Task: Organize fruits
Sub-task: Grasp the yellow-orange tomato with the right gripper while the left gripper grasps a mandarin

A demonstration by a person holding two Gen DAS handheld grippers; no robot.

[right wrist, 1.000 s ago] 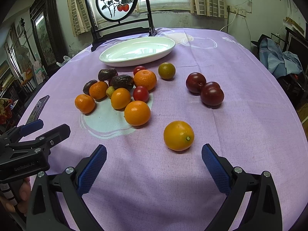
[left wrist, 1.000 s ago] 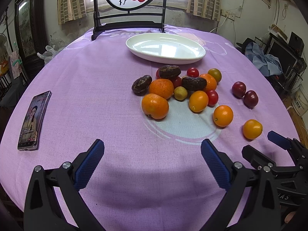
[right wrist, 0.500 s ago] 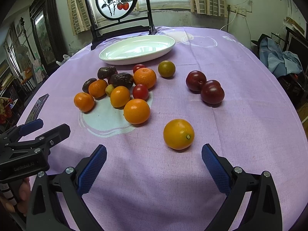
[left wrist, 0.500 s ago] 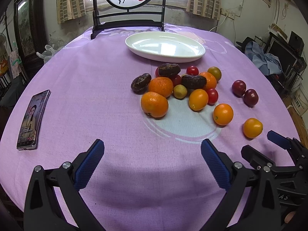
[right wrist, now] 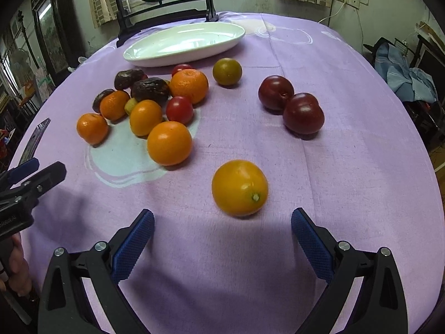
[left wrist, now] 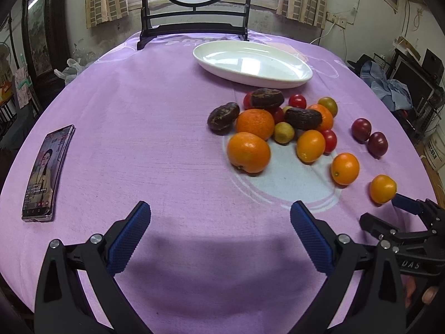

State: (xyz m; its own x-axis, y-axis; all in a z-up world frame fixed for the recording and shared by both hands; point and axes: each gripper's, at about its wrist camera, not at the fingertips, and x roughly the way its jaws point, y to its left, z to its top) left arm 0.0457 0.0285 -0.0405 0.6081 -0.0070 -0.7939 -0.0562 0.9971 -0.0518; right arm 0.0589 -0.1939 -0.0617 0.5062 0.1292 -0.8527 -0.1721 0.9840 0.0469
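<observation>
Several fruits lie on a purple tablecloth: oranges, red tomatoes, dark brown fruits and two dark red plums (right wrist: 303, 112). An empty white oval plate (left wrist: 251, 62) stands behind the pile and also shows in the right wrist view (right wrist: 183, 43). My left gripper (left wrist: 219, 222) is open and empty, short of the nearest orange (left wrist: 248, 152). My right gripper (right wrist: 222, 228) is open and empty, just short of a lone yellow-orange fruit (right wrist: 239, 187). That fruit shows at the right of the left wrist view (left wrist: 382, 188), next to the right gripper's fingertips (left wrist: 403, 203).
A smartphone (left wrist: 46, 172) with its screen lit lies on the left of the table. A dark framed ornament stand (left wrist: 194, 8) rises behind the plate. The table edge curves away on both sides. Clothes and furniture (right wrist: 403, 69) stand beyond the right edge.
My right gripper has moved forward toward the yellow-orange fruit, which now lies close in front of the fingers. My left gripper has moved a little forward. Both stay open.
</observation>
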